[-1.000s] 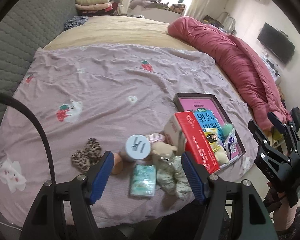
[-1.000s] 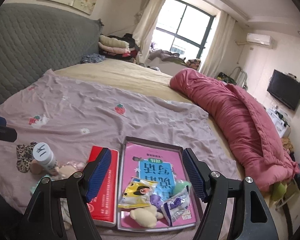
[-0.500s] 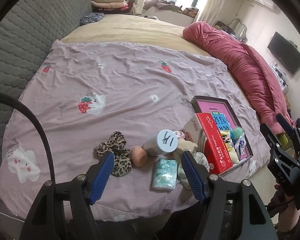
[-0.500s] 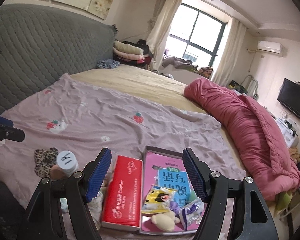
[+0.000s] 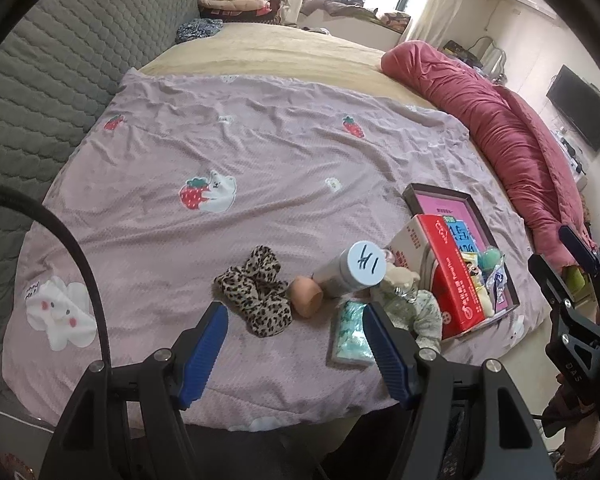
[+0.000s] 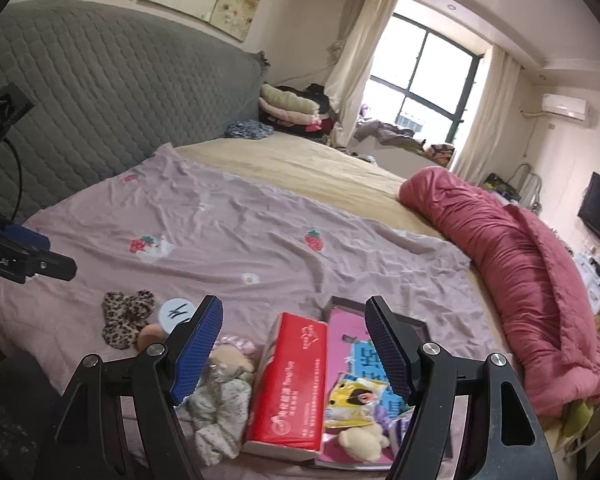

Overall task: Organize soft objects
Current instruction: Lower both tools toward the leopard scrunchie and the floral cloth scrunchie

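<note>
I see my left tool [image 5: 294, 354] wide and empty above the leopard-print fabric scrunchie [image 5: 256, 296] on the mauve strawberry-print bedsheet [image 5: 260, 160]. My right tool [image 6: 294, 354] is wide and empty over the red tissue pack [image 6: 290, 380], beside the dark shallow tray [image 6: 416, 326].

Leopard-print scrunchie [image 5: 256, 296] ahead of blue finger pads [image 5: 204, 354]; mauve strawberry-print sheet [image 5: 260, 152]; red tissue pack [image 6: 290, 380] between right pads; pink tray [image 6: 348, 344].
</note>
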`<action>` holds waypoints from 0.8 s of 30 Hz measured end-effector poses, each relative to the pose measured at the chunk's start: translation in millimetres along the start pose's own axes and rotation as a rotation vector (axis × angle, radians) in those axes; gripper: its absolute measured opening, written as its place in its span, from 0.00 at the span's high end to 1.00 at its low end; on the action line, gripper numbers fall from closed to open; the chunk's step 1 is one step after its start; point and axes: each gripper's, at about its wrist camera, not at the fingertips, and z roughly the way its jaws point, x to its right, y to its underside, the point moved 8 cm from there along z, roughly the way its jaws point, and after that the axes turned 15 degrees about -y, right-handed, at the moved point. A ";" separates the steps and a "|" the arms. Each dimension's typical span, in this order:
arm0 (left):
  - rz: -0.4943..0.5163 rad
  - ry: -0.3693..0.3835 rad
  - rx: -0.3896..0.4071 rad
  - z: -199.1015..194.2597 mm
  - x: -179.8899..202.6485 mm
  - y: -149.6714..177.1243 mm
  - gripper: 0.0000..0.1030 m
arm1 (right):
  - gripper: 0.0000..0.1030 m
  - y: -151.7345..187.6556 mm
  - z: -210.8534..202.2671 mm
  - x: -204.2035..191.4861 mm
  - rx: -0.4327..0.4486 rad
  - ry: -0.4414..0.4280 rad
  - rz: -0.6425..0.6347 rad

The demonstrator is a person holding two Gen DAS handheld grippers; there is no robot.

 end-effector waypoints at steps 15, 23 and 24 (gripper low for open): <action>0.010 -0.020 -0.073 33.0 -3.8 27.4 0.32 | 0.27 55.5 30.3 -49.7 -0.117 -0.079 -0.137; 0.010 -0.029 -0.165 71.1 -1.1 52.8 0.32 | 0.27 103.4 66.9 -89.6 -0.254 -0.037 -0.379; 0.010 -0.034 -0.172 74.4 -2.4 54.8 0.32 | 0.27 111.7 73.5 -94.2 -0.283 -0.018 -0.426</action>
